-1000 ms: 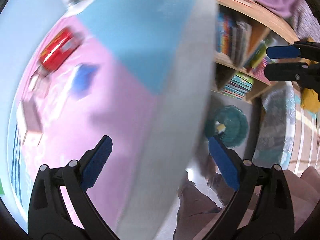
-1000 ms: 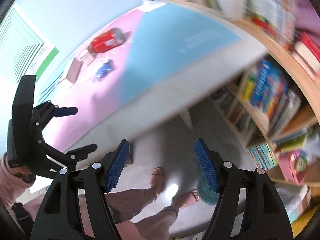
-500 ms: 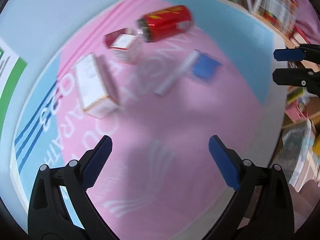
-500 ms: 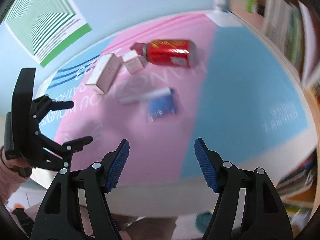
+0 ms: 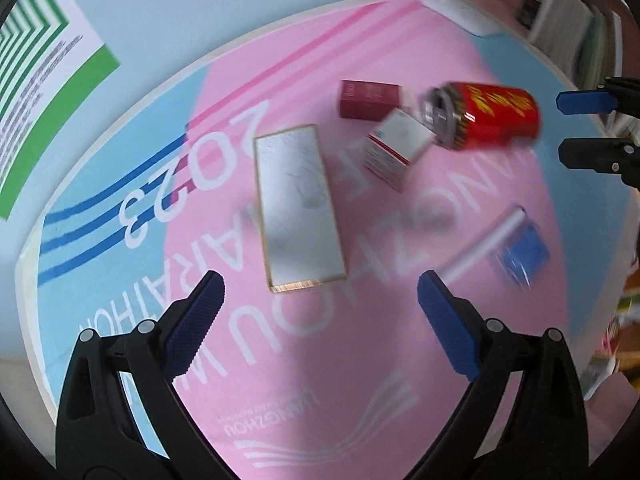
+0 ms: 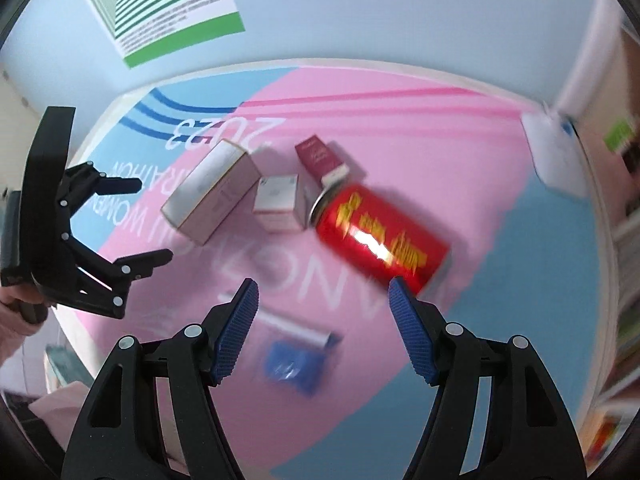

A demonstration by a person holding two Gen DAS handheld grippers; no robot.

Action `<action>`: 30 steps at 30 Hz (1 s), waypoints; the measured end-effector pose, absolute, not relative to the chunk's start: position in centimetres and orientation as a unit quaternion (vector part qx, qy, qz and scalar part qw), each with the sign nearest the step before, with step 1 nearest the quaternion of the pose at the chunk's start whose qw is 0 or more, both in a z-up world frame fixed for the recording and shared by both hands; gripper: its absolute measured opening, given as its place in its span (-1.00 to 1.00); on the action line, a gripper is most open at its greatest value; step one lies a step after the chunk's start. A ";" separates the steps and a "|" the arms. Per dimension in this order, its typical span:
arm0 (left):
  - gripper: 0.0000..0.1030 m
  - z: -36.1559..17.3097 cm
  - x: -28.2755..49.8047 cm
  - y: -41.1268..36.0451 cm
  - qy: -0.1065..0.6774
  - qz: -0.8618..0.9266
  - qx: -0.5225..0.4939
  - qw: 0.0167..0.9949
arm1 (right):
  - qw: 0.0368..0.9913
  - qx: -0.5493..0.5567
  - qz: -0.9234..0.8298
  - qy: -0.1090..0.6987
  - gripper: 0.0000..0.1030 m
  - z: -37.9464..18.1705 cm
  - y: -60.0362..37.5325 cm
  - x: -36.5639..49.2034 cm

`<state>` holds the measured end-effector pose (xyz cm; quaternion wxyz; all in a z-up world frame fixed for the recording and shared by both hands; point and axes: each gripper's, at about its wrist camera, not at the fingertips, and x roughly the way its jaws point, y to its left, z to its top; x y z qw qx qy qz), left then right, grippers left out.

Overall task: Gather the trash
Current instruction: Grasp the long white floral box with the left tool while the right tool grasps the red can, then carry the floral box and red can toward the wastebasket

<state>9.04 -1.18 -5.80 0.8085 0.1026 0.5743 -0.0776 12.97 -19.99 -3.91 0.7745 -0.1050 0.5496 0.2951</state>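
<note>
Trash lies on a pink and blue table mat [image 5: 360, 360] [image 6: 500, 280]. A red can [image 5: 492, 118] [image 6: 380, 236] lies on its side. Beside it are a long white box [image 5: 298, 208] [image 6: 212, 196], a small white box [image 5: 396, 148] [image 6: 278, 202] and a dark red box [image 5: 368, 98] [image 6: 320, 158]. A blue packet with a white strip [image 5: 516, 248] [image 6: 294, 354] lies nearer. My left gripper [image 5: 320, 322] is open and empty above the mat, short of the long box. My right gripper [image 6: 324, 330] is open and empty above the blue packet.
A green and white poster [image 6: 160, 4] hangs on the pale blue wall behind the table. A white object [image 6: 556, 160] sits at the table's far right corner. Bookshelves [image 5: 580, 32] stand to the right of the table.
Both views have swung from the floor and shelves up onto the table top. Both grippers now hover closer over the trash. Their jaws stay open.
</note>
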 end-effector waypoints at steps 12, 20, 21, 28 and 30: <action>0.79 -9.2 14.1 -0.3 0.615 -0.039 0.050 0.786 | 0.724 -0.169 0.350 0.570 0.45 -8.5 -18.8 19.5; -0.09 -12.2 15.0 0.6 0.648 -0.046 0.021 0.760 | 0.695 -0.182 0.365 0.592 0.42 -11.9 -17.9 20.0; -0.09 -12.2 15.0 0.6 0.647 -0.047 0.019 0.761 | 0.697 -0.183 0.368 0.588 0.41 -11.8 -17.8 19.8; -0.09 -11.5 13.7 1.2 0.638 -0.048 0.020 0.769 | 0.708 -0.157 0.365 0.583 0.39 -10.5 -18.0 19.7; -0.09 -11.1 13.2 1.3 0.633 -0.049 0.021 0.773 | 0.712 -0.155 0.361 0.582 0.39 -10.1 -18.1 19.6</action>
